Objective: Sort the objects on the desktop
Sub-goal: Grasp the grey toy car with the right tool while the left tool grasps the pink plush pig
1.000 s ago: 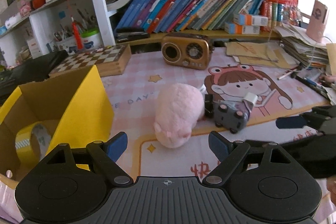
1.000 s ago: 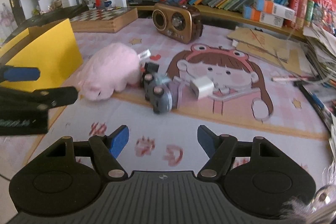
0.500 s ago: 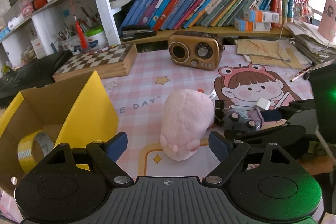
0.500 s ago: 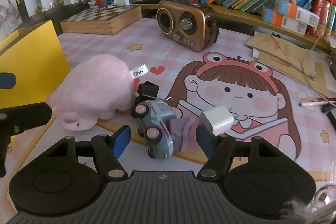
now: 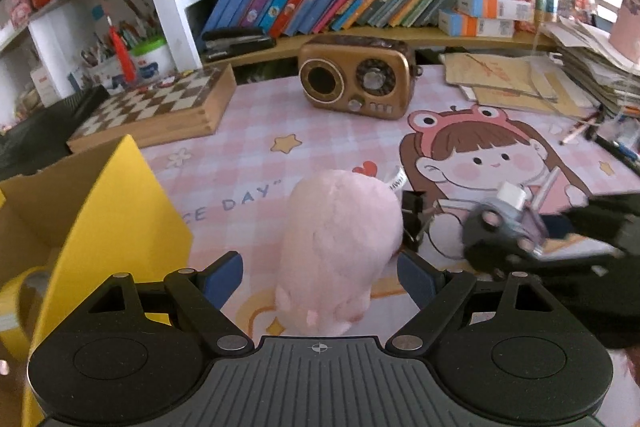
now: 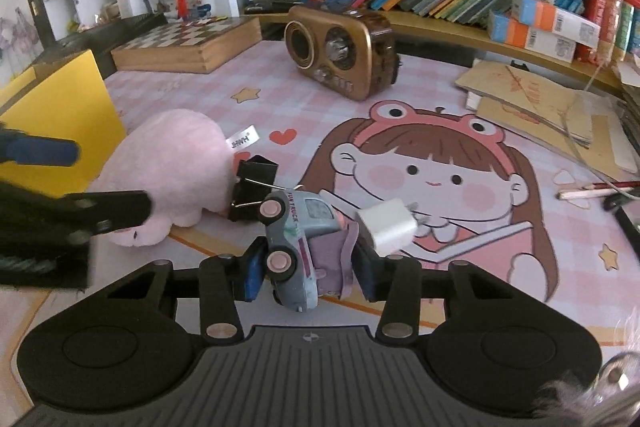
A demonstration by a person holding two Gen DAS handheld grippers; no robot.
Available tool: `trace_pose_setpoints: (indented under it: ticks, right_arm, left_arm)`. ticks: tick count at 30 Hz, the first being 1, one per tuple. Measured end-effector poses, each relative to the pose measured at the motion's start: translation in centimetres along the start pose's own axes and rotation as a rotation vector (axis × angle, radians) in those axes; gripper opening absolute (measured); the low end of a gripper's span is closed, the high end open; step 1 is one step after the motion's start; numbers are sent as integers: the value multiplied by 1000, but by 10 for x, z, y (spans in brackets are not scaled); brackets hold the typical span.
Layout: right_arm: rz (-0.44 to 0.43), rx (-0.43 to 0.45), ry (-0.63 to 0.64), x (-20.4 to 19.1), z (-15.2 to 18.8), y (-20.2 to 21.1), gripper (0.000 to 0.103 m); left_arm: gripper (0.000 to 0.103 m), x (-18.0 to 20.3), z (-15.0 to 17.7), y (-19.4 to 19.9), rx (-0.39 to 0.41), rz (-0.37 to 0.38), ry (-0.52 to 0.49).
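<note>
A cluttered desk covered by a pink checked mat printed with a cartoon girl in a frog hat, seen from two handheld grippers.

Right wrist view: the right gripper (image 6: pixel 306 269) sits at 6 o'clock, low in the frame. Its jaws are closing around a small grey toy truck (image 6: pixel 294 247) lettered "FUN TRUCK", which lies tipped on its side with pink wheels facing the camera. A second ago these jaws stood wide and the truck lay well ahead of them; now the truck is between the blue pads, which look to be touching or all but touching its sides. A white charger plug (image 6: pixel 387 223) lies just beside the truck at 3 o'clock, near the right pad, and a black binder clip (image 6: pixel 252 183) sits at 11 o'clock from the truck, against the pink plush toy (image 6: pixel 172 163).

Left wrist view: the left gripper (image 5: pixel 320 277) has its jaws spread wide, with the lower part of the plush toy between the blue fingers (image 5: pixel 224 275) but not pinched. Compared with a second ago, the plush fills far more of the space between them, so this hand has closed in on it. An open yellow cardboard box (image 5: pixel 120 211) stands at 9 o'clock, a roll of yellow tape (image 5: pixel 16 303) inside it.

A brass-coloured retro radio (image 5: pixel 356 79) and a wooden chessboard box (image 5: pixel 156 107) sit towards 12 o'clock, below shelves of books.

Judging from this, both hands are at the grasping step: truck nearly secured, plush next, the yellow box the likely destination.
</note>
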State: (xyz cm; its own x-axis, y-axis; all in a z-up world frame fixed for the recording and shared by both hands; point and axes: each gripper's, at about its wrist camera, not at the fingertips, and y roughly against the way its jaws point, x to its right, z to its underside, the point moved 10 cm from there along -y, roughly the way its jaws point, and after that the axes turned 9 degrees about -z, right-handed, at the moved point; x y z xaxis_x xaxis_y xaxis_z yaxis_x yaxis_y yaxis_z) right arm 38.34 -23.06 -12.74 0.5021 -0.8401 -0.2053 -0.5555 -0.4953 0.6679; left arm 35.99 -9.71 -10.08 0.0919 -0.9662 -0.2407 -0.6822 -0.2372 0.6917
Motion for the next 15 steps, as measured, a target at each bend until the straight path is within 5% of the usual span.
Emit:
trace_pose_setpoints:
  ticks: [11, 15]
  right_arm:
    - [3, 1, -30, 1, 4, 18, 42]
    - [3, -3, -37, -1, 5, 20, 42]
  left_arm:
    - [86, 16, -5, -39, -64, 65, 24]
    - [72, 19, -4, -45, -69, 76, 15]
